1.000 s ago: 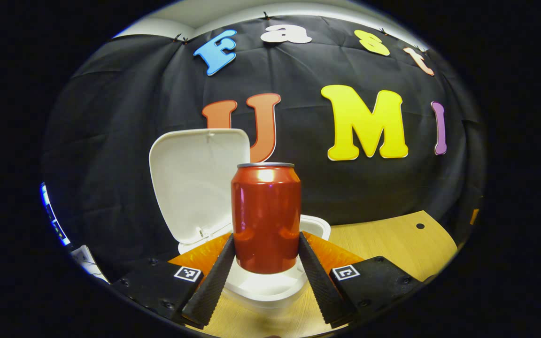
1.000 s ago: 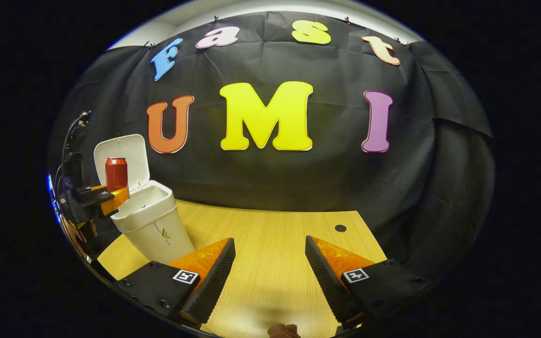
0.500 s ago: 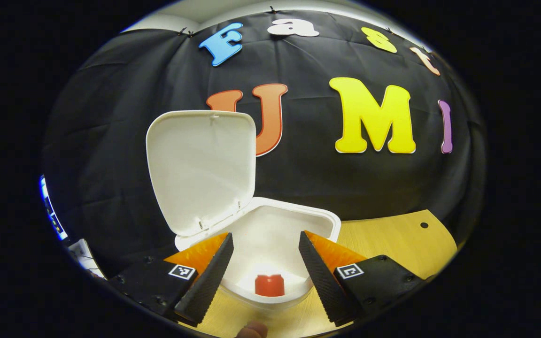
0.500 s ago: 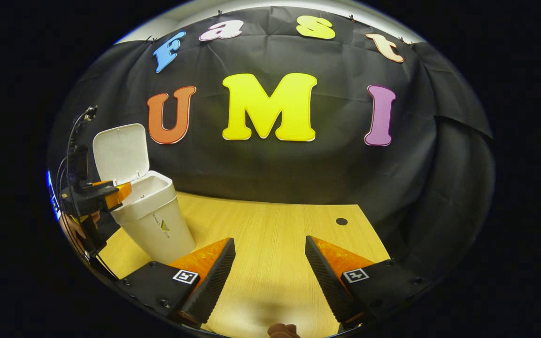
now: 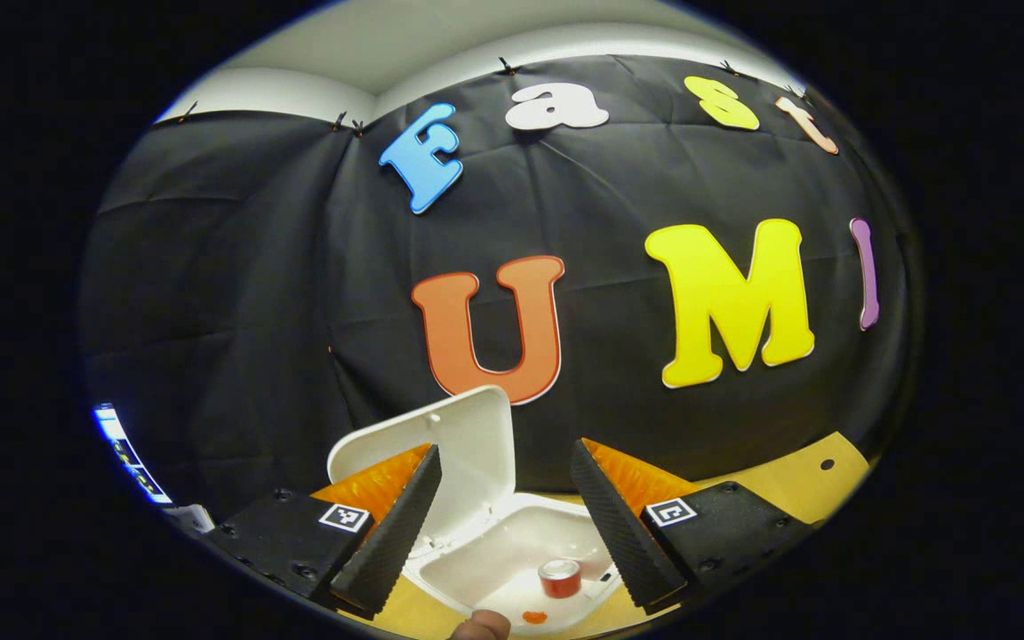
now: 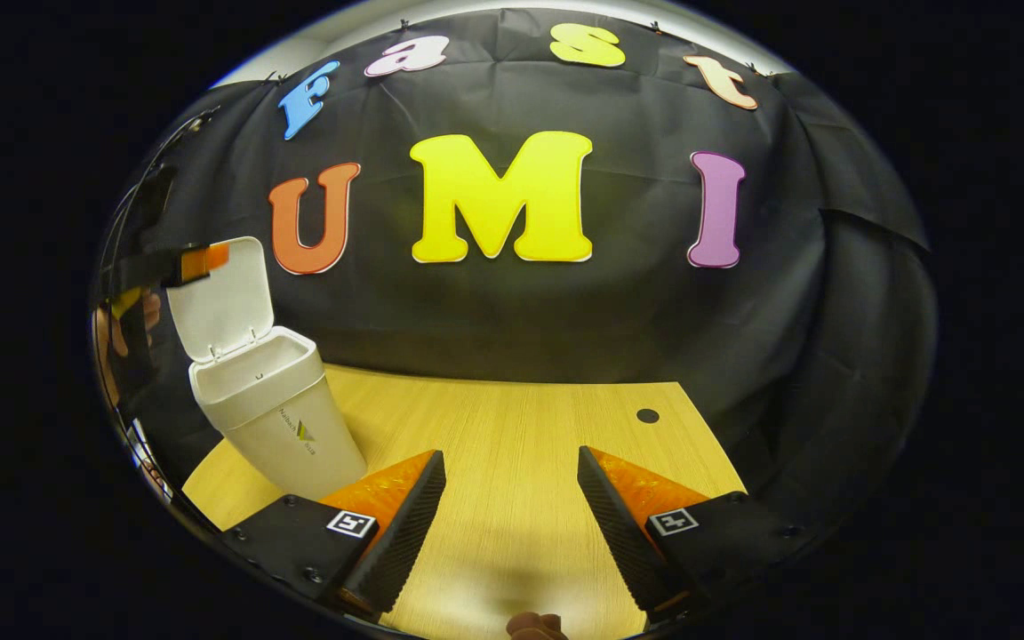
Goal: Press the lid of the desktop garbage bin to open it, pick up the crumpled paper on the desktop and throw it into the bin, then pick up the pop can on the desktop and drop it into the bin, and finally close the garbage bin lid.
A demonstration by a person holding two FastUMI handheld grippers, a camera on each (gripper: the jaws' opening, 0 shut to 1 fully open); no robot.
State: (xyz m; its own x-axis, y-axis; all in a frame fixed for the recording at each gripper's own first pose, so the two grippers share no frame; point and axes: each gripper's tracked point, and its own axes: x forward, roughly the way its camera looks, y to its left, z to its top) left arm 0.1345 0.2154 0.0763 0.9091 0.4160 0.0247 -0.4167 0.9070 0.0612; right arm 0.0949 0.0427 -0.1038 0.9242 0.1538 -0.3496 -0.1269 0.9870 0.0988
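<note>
One step looked left to do: shutting the lid (image 5: 441,444). The pop can (image 5: 559,578) already lay inside the garbage bin (image 5: 512,560), its top showing on the bin's floor. The left gripper (image 5: 503,524) hovered above the bin's mouth with its jaws apart and empty, the raised lid standing just ahead and slightly to their left, its hinge edge low and its free edge leaning back toward the black wall cloth (image 5: 210,311). By this reading the left gripper was far nearer; the right gripper (image 6: 512,524) hung over the bare table (image 6: 521,427), jaws open and empty, well apart from the bin (image 6: 272,418). Nothing stood between the left jaws and the lid's back. The crumpled paper could not be made out.
</note>
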